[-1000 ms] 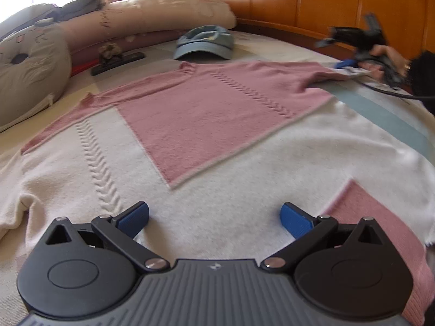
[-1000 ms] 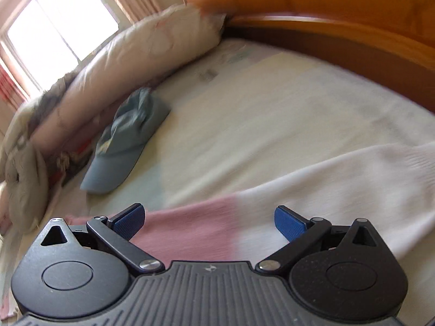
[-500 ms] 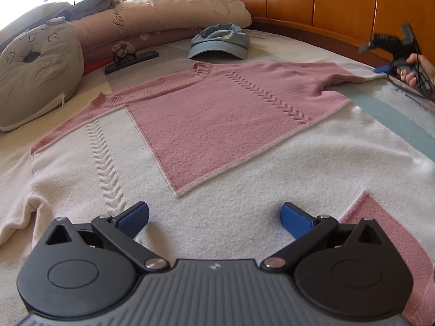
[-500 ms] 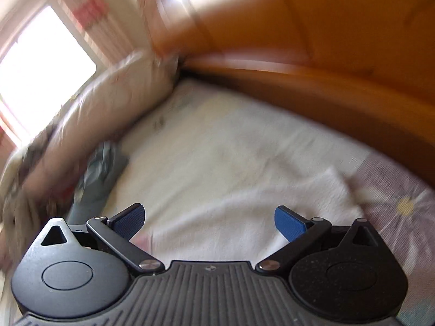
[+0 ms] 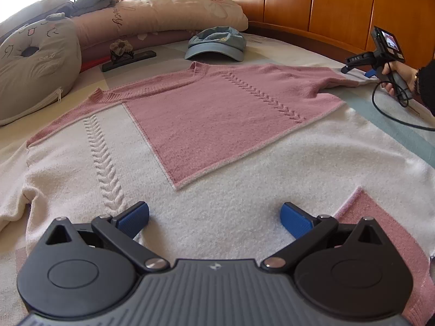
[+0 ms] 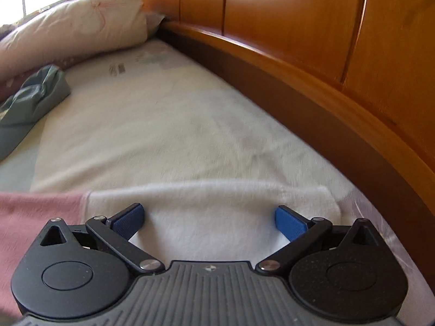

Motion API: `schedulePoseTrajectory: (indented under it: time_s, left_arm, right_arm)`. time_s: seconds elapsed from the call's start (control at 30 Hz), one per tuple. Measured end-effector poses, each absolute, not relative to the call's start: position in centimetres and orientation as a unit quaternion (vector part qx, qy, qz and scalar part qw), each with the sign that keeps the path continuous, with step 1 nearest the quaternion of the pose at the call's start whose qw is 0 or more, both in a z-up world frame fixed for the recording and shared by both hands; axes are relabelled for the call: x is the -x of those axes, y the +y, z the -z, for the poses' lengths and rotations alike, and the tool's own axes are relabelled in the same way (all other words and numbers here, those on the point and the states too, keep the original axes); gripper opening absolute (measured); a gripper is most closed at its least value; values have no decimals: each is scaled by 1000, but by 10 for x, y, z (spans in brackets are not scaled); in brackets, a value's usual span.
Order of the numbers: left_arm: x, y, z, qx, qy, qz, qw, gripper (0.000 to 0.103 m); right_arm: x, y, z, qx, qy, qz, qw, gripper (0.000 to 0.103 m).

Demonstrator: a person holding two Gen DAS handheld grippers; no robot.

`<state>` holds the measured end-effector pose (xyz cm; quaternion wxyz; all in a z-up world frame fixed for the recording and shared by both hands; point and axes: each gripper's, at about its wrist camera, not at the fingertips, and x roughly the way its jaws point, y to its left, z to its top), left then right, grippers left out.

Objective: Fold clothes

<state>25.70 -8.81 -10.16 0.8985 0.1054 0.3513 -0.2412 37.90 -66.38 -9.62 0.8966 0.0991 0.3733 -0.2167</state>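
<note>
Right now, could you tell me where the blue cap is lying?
In the left wrist view, the blue cap lies on the bed beyond the sweater collar, beside the pillows.

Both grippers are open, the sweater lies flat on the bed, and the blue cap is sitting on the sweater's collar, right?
Not quite. The blue cap lies on the bed beyond the collar, clear of the sweater, as the left wrist view shows. The rest holds: left gripper and right gripper are both open, sweater flat.
</note>
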Motion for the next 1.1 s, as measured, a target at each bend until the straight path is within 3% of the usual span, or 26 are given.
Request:
schedulePoseTrajectory:
  time_s: [0.1,0.23,0.4,0.6,0.77,0.87,1.1]
  left_arm:
    - [-255,-87,102,-107,350,243,898,102]
    - [-251,-88,101,-111,348,245,898,102]
    - [-240,-91,97,-121,342,265,894,102]
    - [-235,-83,94,-115,334,277,894,102]
    - [-243,-75,103,-101,342,275,893,102]
    - [-243,-73,101,-97,343,277,892,102]
    - [-242,-72,101,-99,342,275,893,102]
  right_arm:
    - [-382,-655,88,-111,388,241,882,103]
    - [-371,-603,79,-119,396,128,902,103]
    - [-355,-539,96,1,401,90,912,103]
    - [-348,-516,68,-38,395,98,913,103]
    - [-357,-481,90,-13,428,65,901,103]
    - [-343,-480,95,-2,396,61,916,103]
    - [-348,-473,71,-27,395,50,917,103]
